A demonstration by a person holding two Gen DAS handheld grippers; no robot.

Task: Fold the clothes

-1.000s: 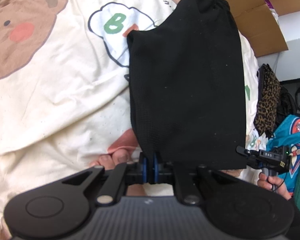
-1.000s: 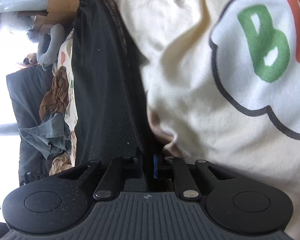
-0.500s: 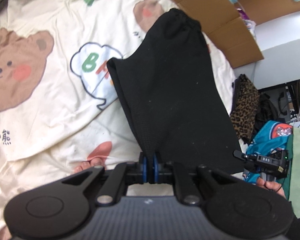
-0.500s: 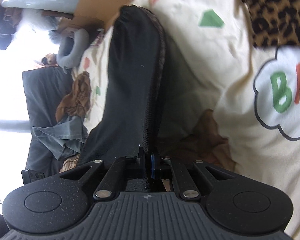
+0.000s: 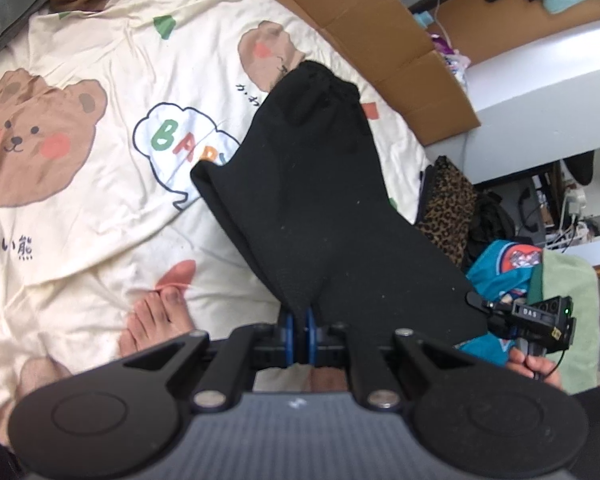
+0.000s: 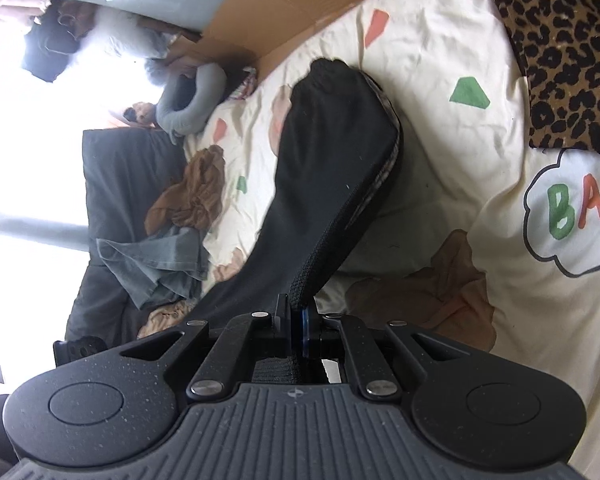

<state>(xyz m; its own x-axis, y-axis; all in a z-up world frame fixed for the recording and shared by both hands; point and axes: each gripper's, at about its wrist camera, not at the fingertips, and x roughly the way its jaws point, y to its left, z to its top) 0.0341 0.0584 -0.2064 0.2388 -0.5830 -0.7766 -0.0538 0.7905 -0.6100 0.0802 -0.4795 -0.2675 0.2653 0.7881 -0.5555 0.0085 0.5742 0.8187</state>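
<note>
A pair of black shorts (image 5: 320, 208) hangs stretched between both grippers, its gathered far end still touching the cream bear-print sheet (image 5: 100, 208). My left gripper (image 5: 298, 320) is shut on one near corner of the fabric. In the left wrist view the right gripper (image 5: 496, 314) pinches the other corner, held by a hand. From the right wrist view, my right gripper (image 6: 296, 322) is shut on the hem of the black shorts (image 6: 328, 184), which slope down and away to the sheet (image 6: 440, 120).
A leopard-print garment (image 6: 556, 52) lies on the sheet to the right. Brown and grey clothes (image 6: 180, 232) are piled at the far side. Flattened cardboard (image 5: 380, 28) borders the bed. A person's bare foot (image 5: 156, 320) rests on the sheet below the left gripper.
Both grippers have risen with the shorts, lifting most of the fabric off the sheet. More of the bed and room has come into view.
</note>
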